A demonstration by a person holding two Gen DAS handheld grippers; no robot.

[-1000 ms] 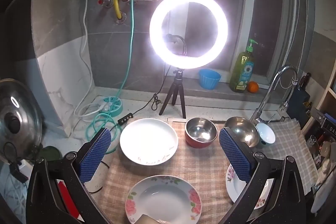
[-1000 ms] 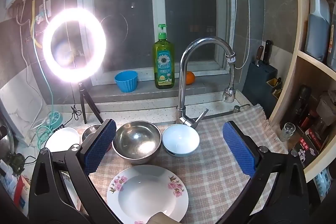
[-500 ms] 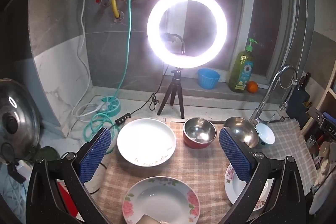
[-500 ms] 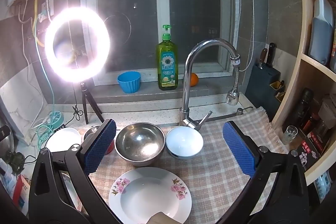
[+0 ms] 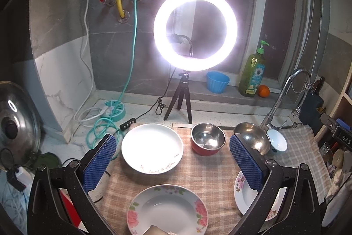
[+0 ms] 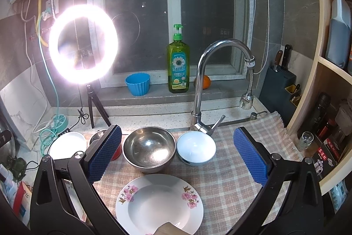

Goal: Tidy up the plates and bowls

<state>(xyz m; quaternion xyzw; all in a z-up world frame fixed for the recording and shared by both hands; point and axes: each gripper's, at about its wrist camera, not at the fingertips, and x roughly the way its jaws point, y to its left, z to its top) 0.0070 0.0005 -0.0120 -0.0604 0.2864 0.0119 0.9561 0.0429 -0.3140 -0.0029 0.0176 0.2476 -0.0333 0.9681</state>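
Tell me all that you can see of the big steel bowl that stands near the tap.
The big steel bowl looks like bare polished metal, round and deep, with a thin rolled rim. It stands upright and empty on the checked cloth, and bright reflections show inside. The white bowl sits close at its right, the red bowl at its left, the flowered plate in front. Whether it touches them cannot be told. No gripper holds it.

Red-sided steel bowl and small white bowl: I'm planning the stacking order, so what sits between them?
The large steel bowl sits between the red-sided bowl and white bowl, clearest in the right wrist view.
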